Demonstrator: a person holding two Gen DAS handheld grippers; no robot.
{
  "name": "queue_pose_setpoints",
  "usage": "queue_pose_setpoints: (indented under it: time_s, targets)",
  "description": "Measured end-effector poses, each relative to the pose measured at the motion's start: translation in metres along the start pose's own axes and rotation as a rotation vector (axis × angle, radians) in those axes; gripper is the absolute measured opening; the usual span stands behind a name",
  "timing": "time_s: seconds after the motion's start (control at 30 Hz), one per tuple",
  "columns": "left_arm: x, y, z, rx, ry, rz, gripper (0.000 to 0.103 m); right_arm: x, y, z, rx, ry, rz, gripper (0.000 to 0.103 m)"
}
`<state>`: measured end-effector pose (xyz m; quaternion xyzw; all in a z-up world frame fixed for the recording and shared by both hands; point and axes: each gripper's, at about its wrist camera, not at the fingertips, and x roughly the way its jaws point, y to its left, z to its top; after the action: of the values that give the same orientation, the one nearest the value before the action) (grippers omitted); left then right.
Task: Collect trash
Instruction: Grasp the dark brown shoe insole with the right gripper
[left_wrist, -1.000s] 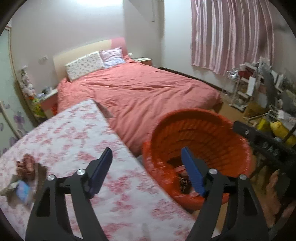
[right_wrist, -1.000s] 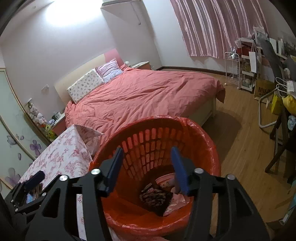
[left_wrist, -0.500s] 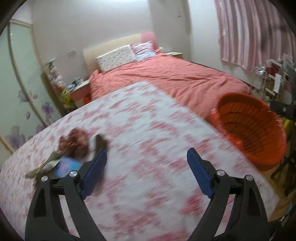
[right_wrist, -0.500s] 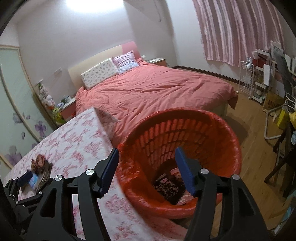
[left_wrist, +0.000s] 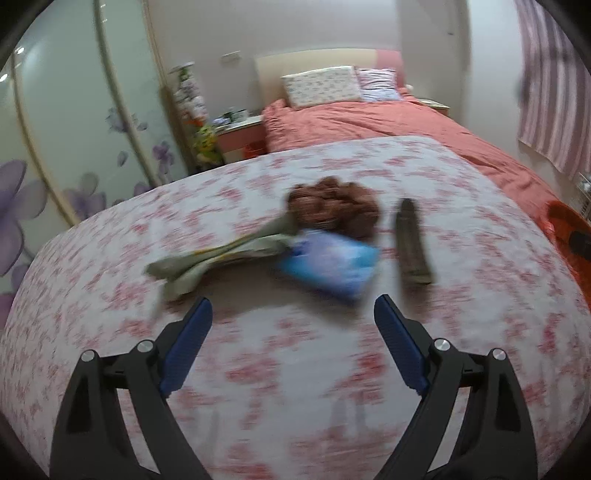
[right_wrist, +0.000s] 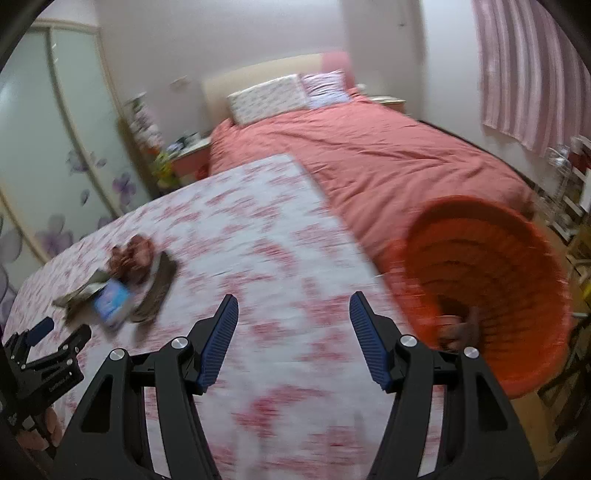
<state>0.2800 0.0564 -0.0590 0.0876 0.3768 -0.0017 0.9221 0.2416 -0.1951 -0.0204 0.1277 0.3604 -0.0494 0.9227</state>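
A small trash pile lies on the floral tablecloth (left_wrist: 280, 369): a blue packet (left_wrist: 328, 264), a brown crumpled clump (left_wrist: 334, 212), a greenish wrapper (left_wrist: 207, 264) and a dark flat strip (left_wrist: 412, 243). My left gripper (left_wrist: 291, 314) is open and empty, just short of the blue packet. The pile also shows in the right wrist view, with the blue packet (right_wrist: 110, 302) at the left. My right gripper (right_wrist: 293, 306) is open and empty above the table. The orange basket (right_wrist: 487, 295) stands at the right off the table edge, with some trash inside.
A bed with a salmon duvet (right_wrist: 388, 147) lies beyond the table. A nightstand with clutter (left_wrist: 236, 129) and a floral wardrobe door (left_wrist: 74, 129) are at the left. Shelves and clutter (right_wrist: 569, 177) stand at the far right. My left gripper body shows in the right wrist view (right_wrist: 40, 350).
Both grippers have swung left, away from the orange basket and over the table. The left gripper has closed in on the trash pile, which now sits just ahead of its fingers.
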Motion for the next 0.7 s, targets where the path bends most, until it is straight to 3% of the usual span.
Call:
queue_pose_setpoints:
  time_s: [0.33,0.7]
  targets:
    - [0.004,0.076,-0.014,-0.103,0.015,0.049,0.087,0.053,0.100,-0.002,-0.082,0.124,0.098,0.062]
    - [0.011,0.121,-0.017,-0.190,0.018,0.036,0.087,0.097,0.140,-0.003,-0.134,0.193,0.042,0.046]
